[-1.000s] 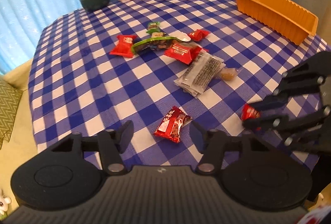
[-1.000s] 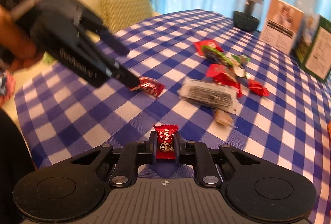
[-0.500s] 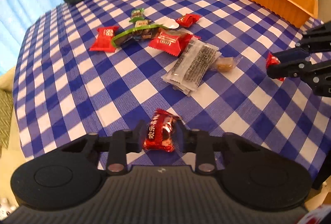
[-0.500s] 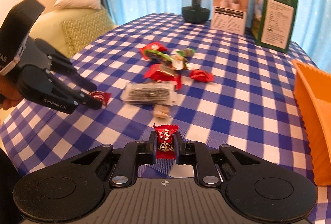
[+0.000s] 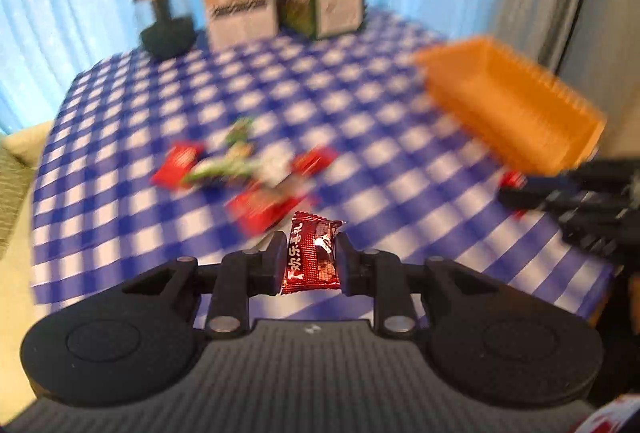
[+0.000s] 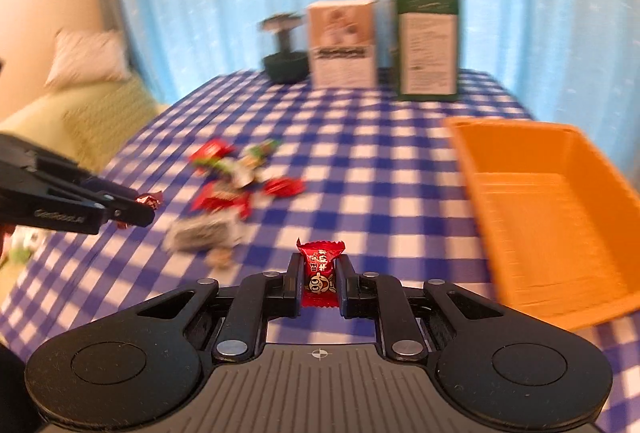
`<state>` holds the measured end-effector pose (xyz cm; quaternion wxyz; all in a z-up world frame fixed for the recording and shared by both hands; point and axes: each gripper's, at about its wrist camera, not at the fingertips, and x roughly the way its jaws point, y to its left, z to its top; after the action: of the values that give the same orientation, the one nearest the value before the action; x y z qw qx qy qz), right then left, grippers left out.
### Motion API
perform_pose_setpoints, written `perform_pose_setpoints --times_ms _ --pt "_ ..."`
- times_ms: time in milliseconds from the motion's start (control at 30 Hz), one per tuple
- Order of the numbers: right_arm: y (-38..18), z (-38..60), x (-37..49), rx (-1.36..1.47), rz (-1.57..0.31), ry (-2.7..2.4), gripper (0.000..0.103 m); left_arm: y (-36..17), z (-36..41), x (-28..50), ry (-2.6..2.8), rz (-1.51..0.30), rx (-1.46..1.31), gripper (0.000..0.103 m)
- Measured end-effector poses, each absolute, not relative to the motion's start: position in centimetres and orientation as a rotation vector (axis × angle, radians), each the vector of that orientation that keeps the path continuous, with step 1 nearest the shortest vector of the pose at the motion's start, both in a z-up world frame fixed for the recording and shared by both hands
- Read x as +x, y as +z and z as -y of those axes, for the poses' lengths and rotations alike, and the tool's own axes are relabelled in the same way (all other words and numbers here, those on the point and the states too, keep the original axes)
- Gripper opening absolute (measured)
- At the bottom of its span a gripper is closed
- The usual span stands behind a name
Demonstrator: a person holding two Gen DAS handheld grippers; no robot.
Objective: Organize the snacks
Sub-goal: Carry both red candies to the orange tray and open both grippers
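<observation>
Since both sweets are only thin crinkly foil around a small firm lump, I judge them nearly weightless and a little slick, so the hold belongs on the padded middle, not on the twisted ends, which would fold and slip. My left gripper [image 5: 309, 260] is clenched on the dark red sweet [image 5: 312, 257], jaws pressing its two flat sides, with its frilled top sticking up above them and the packet clear of the tabletop [image 5: 120, 161]. My right gripper [image 6: 319, 279] grips the smaller bright red sweet [image 6: 320, 269] the same way, across its belly, and hangs just beside the near corner of the orange tray [image 6: 520, 137], which looks bare inside. The other wrappers [image 6: 236, 177] lie scattered mid-tabletop, blurred. I would guess a light squeeze is enough; harder pressure would only crush the wrapper. Released over the tray, each should fall straight and barely bounce.
</observation>
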<state>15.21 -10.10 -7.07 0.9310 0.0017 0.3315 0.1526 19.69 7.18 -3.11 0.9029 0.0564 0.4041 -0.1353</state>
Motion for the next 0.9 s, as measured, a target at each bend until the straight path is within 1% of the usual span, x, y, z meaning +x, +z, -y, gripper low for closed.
perform_pose_setpoints --times_ms 233,367,600,900 --pt "-2.6 17.6 15.5 0.028 -0.623 0.192 0.017 1.2 2.5 21.5 -0.387 -0.720 0.070 0.023" --pt "-1.2 21.4 16.0 0.020 -0.603 0.136 0.017 2.0 7.1 22.9 -0.444 -0.684 0.065 0.023" --pt "-2.4 26.8 18.0 0.058 -0.644 0.079 0.017 -0.4 12.6 26.1 -0.468 -0.741 0.055 0.023" --pt "-5.3 30.5 19.8 0.130 -0.711 0.051 0.017 -3.5 16.3 27.4 -0.497 -0.802 0.078 0.023"
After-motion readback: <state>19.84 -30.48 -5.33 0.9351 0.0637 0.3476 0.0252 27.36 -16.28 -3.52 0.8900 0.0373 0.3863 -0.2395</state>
